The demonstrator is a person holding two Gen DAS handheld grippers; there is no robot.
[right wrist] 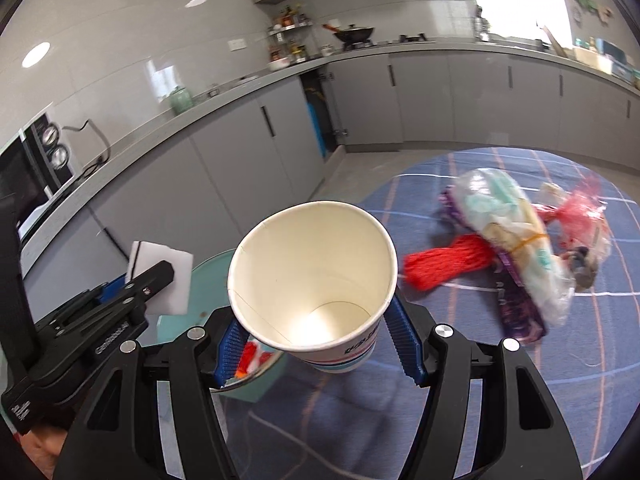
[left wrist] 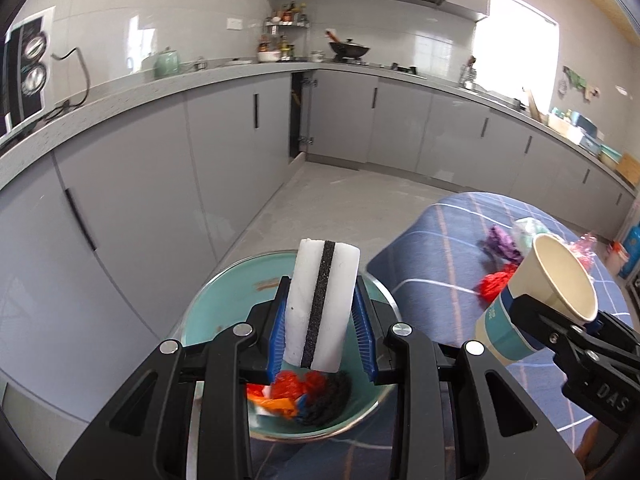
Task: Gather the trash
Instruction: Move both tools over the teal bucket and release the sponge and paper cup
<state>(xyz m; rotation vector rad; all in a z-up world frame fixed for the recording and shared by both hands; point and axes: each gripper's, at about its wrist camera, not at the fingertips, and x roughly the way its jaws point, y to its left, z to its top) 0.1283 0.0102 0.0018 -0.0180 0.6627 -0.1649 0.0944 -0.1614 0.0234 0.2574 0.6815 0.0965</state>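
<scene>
My left gripper (left wrist: 322, 334) is shut on a white sponge block (left wrist: 322, 300) with a black strip, held upright over a teal bin (left wrist: 224, 304). Red, orange and dark scraps (left wrist: 300, 398) lie inside the bin. My right gripper (right wrist: 316, 340) is shut on an empty paper cup (right wrist: 312, 280), tilted with its mouth toward the camera; the cup (left wrist: 540, 300) shows at the right of the left wrist view. On the blue checked tablecloth (right wrist: 440, 400) lie a red yarn bundle (right wrist: 448, 260), a clear plastic bag (right wrist: 516, 240) of wrappers and a purple wrapper (right wrist: 520, 312).
Grey kitchen cabinets (left wrist: 140, 200) and a counter (left wrist: 120, 88) run along the left and far walls, with one cabinet door open at the corner. A microwave (left wrist: 24, 72) stands on the counter at left. Bare grey floor (left wrist: 340, 200) lies between table and cabinets.
</scene>
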